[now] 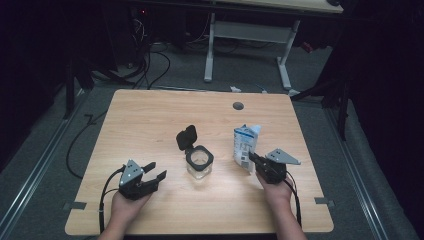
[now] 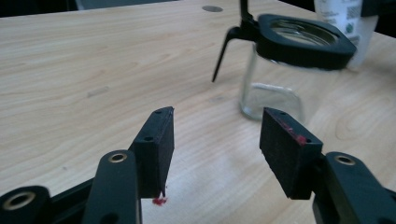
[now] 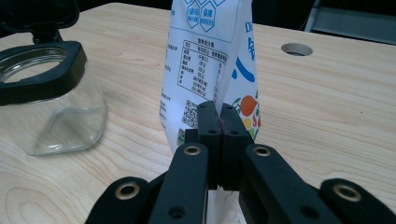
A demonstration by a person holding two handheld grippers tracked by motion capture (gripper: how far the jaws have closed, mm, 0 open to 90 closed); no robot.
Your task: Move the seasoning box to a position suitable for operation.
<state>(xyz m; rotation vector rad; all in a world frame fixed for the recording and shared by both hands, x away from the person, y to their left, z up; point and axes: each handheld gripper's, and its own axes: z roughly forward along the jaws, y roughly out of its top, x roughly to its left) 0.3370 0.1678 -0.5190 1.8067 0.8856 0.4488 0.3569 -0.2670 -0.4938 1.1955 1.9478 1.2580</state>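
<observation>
While the right gripper (image 1: 255, 161) sits at the lower right of the high view, we see its jaws pressed together on the edge of the white and blue pouch (image 1: 245, 145), which stands upright on the wooden table (image 1: 150, 115). Looking along that gripper in its own view, we find the two black pads (image 3: 208, 122) meeting at the centre of the frame, with the pouch's thin seam pinched between them and its printed panel rising above. At the lower left of the high view, the left gripper (image 1: 155, 170) rests low over the table in the person's hand, its jaws apart with nothing between them. Near the middle of the table stands a clear glass jar (image 1: 199, 162) with a black rim and its hinged black lid (image 1: 186, 136) flipped open. We see the jar just left of the pouch, apart from it.
</observation>
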